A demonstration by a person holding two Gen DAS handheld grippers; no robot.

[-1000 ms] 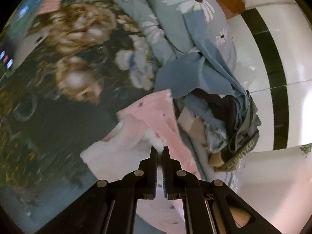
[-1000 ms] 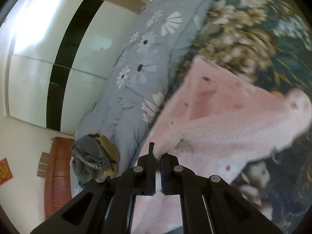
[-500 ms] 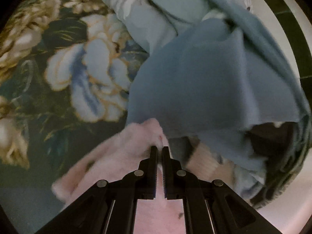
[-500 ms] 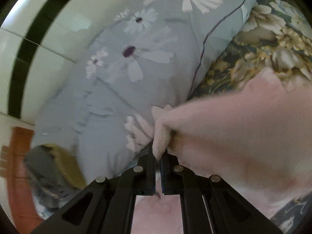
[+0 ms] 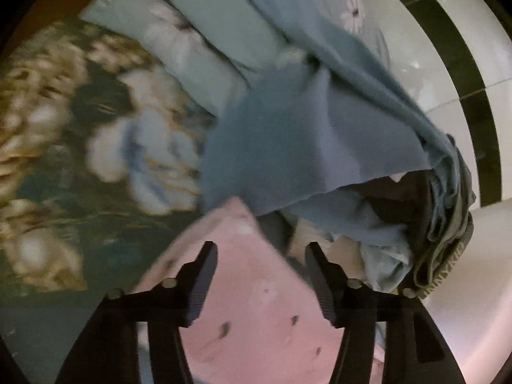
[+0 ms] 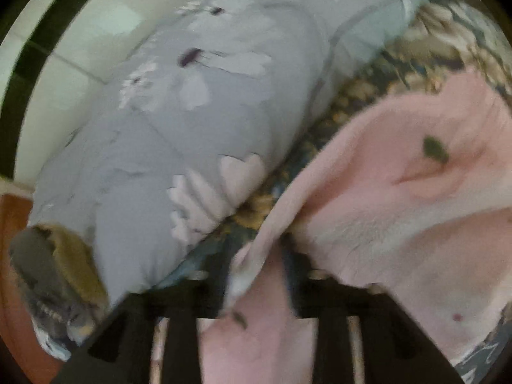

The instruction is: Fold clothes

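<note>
A fluffy pink garment [image 5: 256,316] with small dark specks lies on the dark floral bedspread [image 5: 64,166]. My left gripper [image 5: 260,251] hovers just over its folded corner, jaws spread wide and holding nothing. In the right wrist view the same pink garment [image 6: 400,198] lies in soft folds, and one edge drapes over and between my right gripper's fingers [image 6: 220,272]. That right gripper [image 6: 256,265] is open, its tips partly hidden by the cloth.
A heap of clothes [image 5: 438,230] with a blue cloth [image 5: 304,147] on top sits right of the pink garment. The daisy-print duvet [image 6: 192,121] runs along the bed. A grey-olive garment [image 6: 48,272] lies at its end. A white wardrobe with a black stripe [image 5: 470,73] stands behind.
Both grippers were shut on the pink garment's edge and have opened. The garment has dropped onto the bedspread, folded over toward the duvet.
</note>
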